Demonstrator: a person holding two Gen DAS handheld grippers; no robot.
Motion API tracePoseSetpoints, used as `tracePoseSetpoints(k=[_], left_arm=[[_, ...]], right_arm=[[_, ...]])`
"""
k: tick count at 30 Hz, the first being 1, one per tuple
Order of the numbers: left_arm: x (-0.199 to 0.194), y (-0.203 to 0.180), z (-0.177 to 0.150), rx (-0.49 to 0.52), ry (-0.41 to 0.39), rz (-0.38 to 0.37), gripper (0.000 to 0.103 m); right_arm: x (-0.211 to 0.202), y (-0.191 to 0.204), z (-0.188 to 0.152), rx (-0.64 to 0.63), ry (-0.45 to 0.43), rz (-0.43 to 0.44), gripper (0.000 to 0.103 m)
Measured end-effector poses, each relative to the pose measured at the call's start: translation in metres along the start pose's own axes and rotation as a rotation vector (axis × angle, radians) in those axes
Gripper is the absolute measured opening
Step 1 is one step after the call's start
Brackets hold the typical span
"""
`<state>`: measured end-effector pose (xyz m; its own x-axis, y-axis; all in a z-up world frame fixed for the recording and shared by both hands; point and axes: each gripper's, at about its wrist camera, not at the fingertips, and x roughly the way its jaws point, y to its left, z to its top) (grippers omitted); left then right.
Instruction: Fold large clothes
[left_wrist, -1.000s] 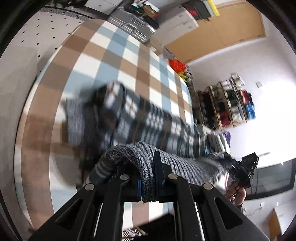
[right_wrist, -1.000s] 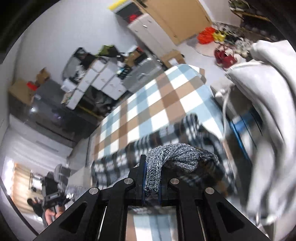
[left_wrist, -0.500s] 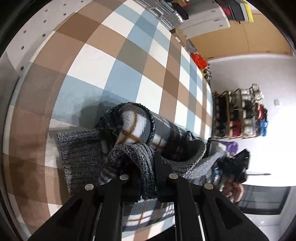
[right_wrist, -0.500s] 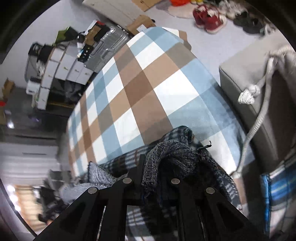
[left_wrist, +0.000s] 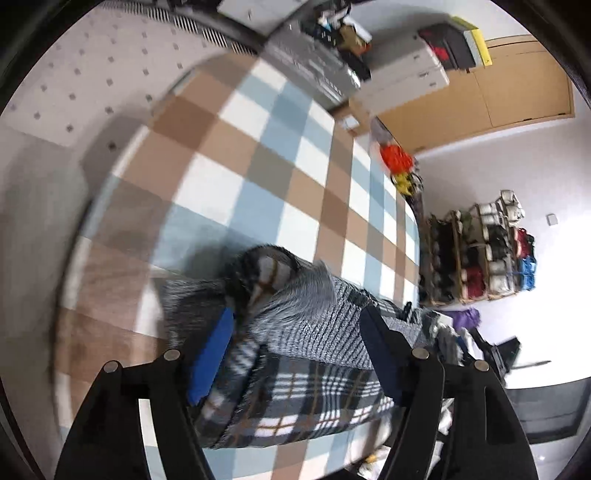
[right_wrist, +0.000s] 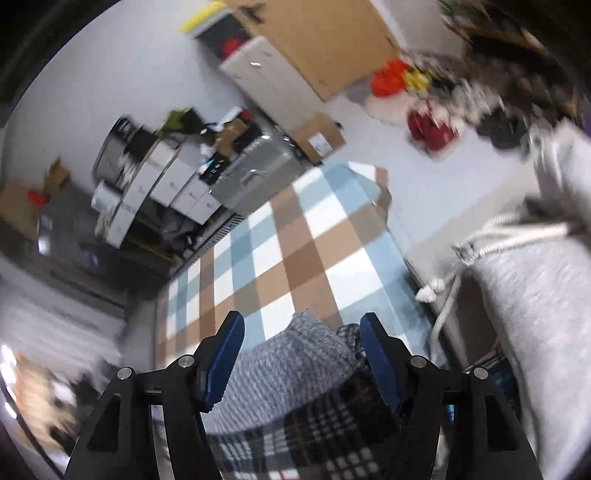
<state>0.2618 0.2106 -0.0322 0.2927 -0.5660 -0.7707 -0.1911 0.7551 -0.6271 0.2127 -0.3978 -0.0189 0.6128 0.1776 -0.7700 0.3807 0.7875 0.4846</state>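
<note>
While both grippers hang over the folded bundle, these notes apply:

Surface: checked cover (left_wrist: 258, 177) in brown, blue and white, spread over what looks like a bed or low worktop; I cannot tell which.

Garment: plaid garment (left_wrist: 317, 398) with a grey knit layer (left_wrist: 325, 325) doubled over it, lying at 6 o'clock in the left wrist view, near the cover's front edge. In the right wrist view the same bundle sits at 6 o'clock, knit at 7, plaid at 5.

Left gripper (left_wrist: 299, 350): jaws have just been opening and stand wide; cloth lies between them, but the blue pads (left_wrist: 210, 354) do not press on it. Released, as I read it.

Right gripper (right_wrist: 299, 354): jaws likewise just opened, standing apart; the knit edge shows between them, not pinched.

Fold state: one fold looks laid, the upper layer resting on the lower. At 11 o'clock of the bundle in the left view a rolled lump of plaid sticks up, so the fold is not flat.

Done, by my judgement: a lengthwise or crosswise fold set down and let go.

Left, by my judgement: smooth the lump, then probably fold again to a compact shape; the bundle appears long across the cover.

Surroundings: shoe rack (left_wrist: 480, 254) at 3 o'clock, left view; grey cushion with a white cord (right_wrist: 509, 236) at 3 o'clock, right view. Both well apart from the garment.

Image quality: motion blur on both views; fine detail unsure.
</note>
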Motion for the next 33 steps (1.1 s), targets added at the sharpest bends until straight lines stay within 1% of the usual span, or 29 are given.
tracePoseSetpoints(k=[1, 2, 3, 4, 7, 9, 10, 11, 12, 13, 14, 15, 16, 17, 19, 20, 23, 25, 26, 27, 28, 29, 30, 31, 33], left_arm=[[-0.004, -0.005, -0.005, 0.026, -0.009, 0.018, 0.067], [-0.004, -0.010, -0.011, 0.053, -0.009, 0.029, 0.067], [-0.003, -0.014, -0.014, 0.071, -0.006, 0.034, 0.067], [0.000, -0.021, -0.022, 0.102, 0.002, 0.033, 0.067], [0.026, -0.045, -0.039, 0.183, 0.063, 0.024, 0.067], [0.059, -0.062, -0.051, 0.230, 0.111, 0.024, 0.067], [0.069, -0.065, -0.055, 0.238, 0.115, 0.026, 0.067], [0.085, -0.067, -0.058, 0.243, 0.136, 0.026, 0.067], [0.092, -0.067, -0.059, 0.243, 0.147, 0.029, 0.067], [0.104, -0.065, -0.060, 0.250, 0.148, 0.061, 0.067], [0.111, -0.063, -0.059, 0.264, 0.145, 0.103, 0.067], [0.117, -0.055, -0.056, 0.266, 0.142, 0.125, 0.067], [0.122, -0.044, -0.052, 0.240, 0.139, 0.111, 0.067], [0.123, -0.035, -0.047, 0.213, 0.136, 0.069, 0.067], [0.120, -0.026, -0.043, 0.201, 0.121, 0.017, 0.067], [0.119, -0.022, -0.042, 0.208, 0.118, 0.004, 0.067], [0.116, -0.014, -0.044, 0.239, 0.094, -0.026, 0.066], [0.114, -0.009, -0.045, 0.255, 0.082, -0.037, 0.065], [0.112, -0.012, -0.049, 0.262, 0.080, -0.032, 0.065], [0.107, -0.018, -0.053, 0.266, 0.071, -0.010, 0.065], [0.103, -0.024, -0.057, 0.283, 0.062, 0.023, 0.065], [0.101, -0.031, -0.062, 0.315, 0.048, 0.063, 0.065], [0.094, -0.043, -0.071, 0.372, 0.014, 0.112, 0.065], [0.089, -0.052, -0.079, 0.423, -0.010, 0.128, 0.065], [0.084, -0.064, -0.094, 0.482, -0.036, 0.135, 0.066]], right_arm=[[-0.003, 0.012, -0.005, -0.070, -0.005, -0.015, 0.066], [-0.003, 0.031, -0.015, -0.175, -0.006, -0.032, 0.070], [-0.003, 0.043, -0.023, -0.249, -0.003, -0.043, 0.075], [0.002, 0.060, -0.035, -0.346, 0.003, -0.057, 0.078], [0.027, 0.094, -0.067, -0.558, 0.056, -0.099, 0.078], [0.046, 0.104, -0.084, -0.617, 0.095, -0.101, 0.078], [0.059, 0.107, -0.092, -0.642, 0.123, -0.106, 0.078], [0.069, 0.108, -0.097, -0.666, 0.138, -0.118, 0.078], [0.081, 0.108, -0.102, -0.697, 0.146, -0.146, 0.078], [0.090, 0.104, -0.105, -0.714, 0.148, -0.176, 0.078], [0.100, 0.098, -0.106, -0.721, 0.156, -0.216, 0.078], [0.111, 0.086, -0.104, -0.700, 0.173, -0.255, 0.078], [0.117, 0.074, -0.100, -0.662, 0.193, -0.263, 0.078], [0.122, 0.056, -0.094, -0.601, 0.224, -0.227, 0.077], [0.122, 0.037, -0.088, -0.533, 0.237, -0.162, 0.075], [0.122, 0.030, -0.086, -0.518, 0.241, -0.137, 0.075], [0.122, 0.023, -0.088, -0.493, 0.243, -0.113, 0.076], [0.122, 0.024, -0.090, -0.489, 0.247, -0.122, 0.075], [0.120, 0.028, -0.090, -0.495, 0.254, -0.142, 0.075], [0.120, 0.032, -0.090, -0.501, 0.257, -0.164, 0.075], [0.116, 0.039, -0.090, -0.504, 0.260, -0.195, 0.076], [0.107, 0.047, -0.092, -0.498, 0.252, -0.204, 0.076], [0.098, 0.054, -0.095, -0.490, 0.237, -0.183, 0.078], [0.088, 0.062, -0.099, -0.492, 0.222, -0.145, 0.089], [0.065, 0.086, -0.117, -0.531, 0.180, -0.068, 0.103]])
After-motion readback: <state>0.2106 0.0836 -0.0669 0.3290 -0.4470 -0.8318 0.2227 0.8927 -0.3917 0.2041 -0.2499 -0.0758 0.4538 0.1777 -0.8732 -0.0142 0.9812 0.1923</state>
